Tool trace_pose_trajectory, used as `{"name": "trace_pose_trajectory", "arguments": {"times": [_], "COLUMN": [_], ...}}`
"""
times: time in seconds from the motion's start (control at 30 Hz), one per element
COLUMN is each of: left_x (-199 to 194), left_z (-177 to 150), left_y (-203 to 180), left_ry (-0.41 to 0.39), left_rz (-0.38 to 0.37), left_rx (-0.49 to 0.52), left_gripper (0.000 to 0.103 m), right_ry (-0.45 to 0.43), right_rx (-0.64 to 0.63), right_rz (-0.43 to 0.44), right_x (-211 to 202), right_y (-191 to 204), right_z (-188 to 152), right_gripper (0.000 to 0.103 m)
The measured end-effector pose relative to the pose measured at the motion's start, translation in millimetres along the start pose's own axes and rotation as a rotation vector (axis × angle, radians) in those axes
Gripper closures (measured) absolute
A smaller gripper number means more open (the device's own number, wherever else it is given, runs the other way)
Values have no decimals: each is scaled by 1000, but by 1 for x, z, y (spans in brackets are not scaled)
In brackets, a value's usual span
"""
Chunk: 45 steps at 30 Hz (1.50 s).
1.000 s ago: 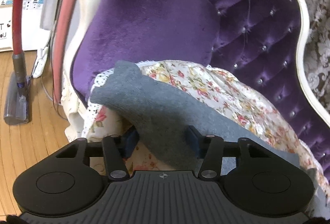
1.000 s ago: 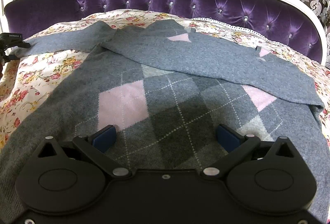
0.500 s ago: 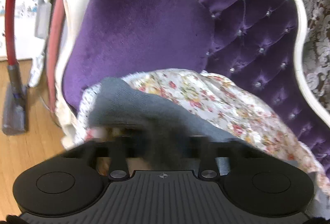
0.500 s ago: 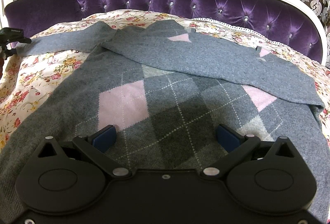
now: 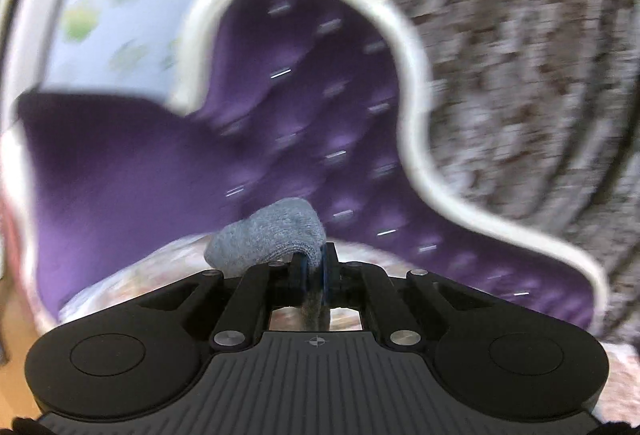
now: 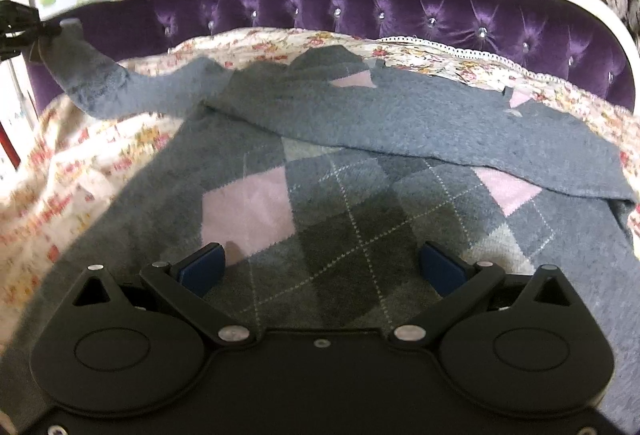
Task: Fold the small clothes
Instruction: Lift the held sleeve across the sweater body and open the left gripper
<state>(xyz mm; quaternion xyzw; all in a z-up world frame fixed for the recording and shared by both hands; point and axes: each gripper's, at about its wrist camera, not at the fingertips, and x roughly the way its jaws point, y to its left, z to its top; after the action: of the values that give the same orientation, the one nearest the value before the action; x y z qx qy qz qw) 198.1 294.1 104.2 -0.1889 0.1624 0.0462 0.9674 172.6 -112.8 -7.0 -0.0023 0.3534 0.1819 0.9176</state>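
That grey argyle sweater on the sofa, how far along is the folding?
Done: one sleeve lies folded across the grey and pink argyle knit sweater. In hand: the left gripper pinches the other sleeve's cuff, raised. Left: laying it across, then folding the body; the right gripper hovers open.

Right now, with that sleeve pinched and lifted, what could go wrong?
The left gripper holds only the cuff end of the sleeve, so the knit might slip out mid-swing. The left view is blurred, suggesting fast motion; a quick pull could drag the sweater askew on the floral cover. The right gripper is open above the sweater and pins nothing, so the other sleeve, already folded across, may shift.
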Motion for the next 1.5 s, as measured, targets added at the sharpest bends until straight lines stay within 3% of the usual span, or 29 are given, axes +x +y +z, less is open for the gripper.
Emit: {"name": "trace_pose_trajectory", "arguments": {"times": [0.17,0.33,0.47,0.63,0.7,0.77,0.9,0.97,1.03,1.23,1.37,1.5], "left_x": [-9,11,38,79,94,99,97,90,79,53,52,60], "left_z": [22,9,-34,-109,-141,-163,-186,-187,-181,-153,-151,-167], "left_y": [-88,-170,-231,-288,-306,-319,-340,-346,-344,-314,-275,-234], "left_ry": [-30,19,115,279,359,413,476,459,421,307,272,305], "left_rz": [-163,-308,-417,-472,-474,-486,-563,-585,-611,-565,-413,-239], "left_rx": [86,138,157,149,154,185,285,312,326,313,328,360], "left_gripper": [97,97,96,93,77,44,18,5,1,1,1,1], "right_ry": [-47,-78,-92,-101,-99,-97,-92,-89,-90,-92,-95,-106], "right_rx": [71,114,153,198,218,237,271,289,302,292,300,262], "right_rz": [34,52,53,39,32,23,9,7,7,-2,5,-9], "right_x": [-22,-46,-61,-74,-76,-78,-81,-80,-80,-80,-75,-68], "right_y": [-13,-26,-38,-54,-60,-67,-78,-82,-84,-86,-90,-89], "right_z": [3,-1,-8,-17,-20,-24,-29,-30,-32,-27,-18,0], "right_gripper": [0,0,0,0,0,0,0,1,0,0,0,0]}}
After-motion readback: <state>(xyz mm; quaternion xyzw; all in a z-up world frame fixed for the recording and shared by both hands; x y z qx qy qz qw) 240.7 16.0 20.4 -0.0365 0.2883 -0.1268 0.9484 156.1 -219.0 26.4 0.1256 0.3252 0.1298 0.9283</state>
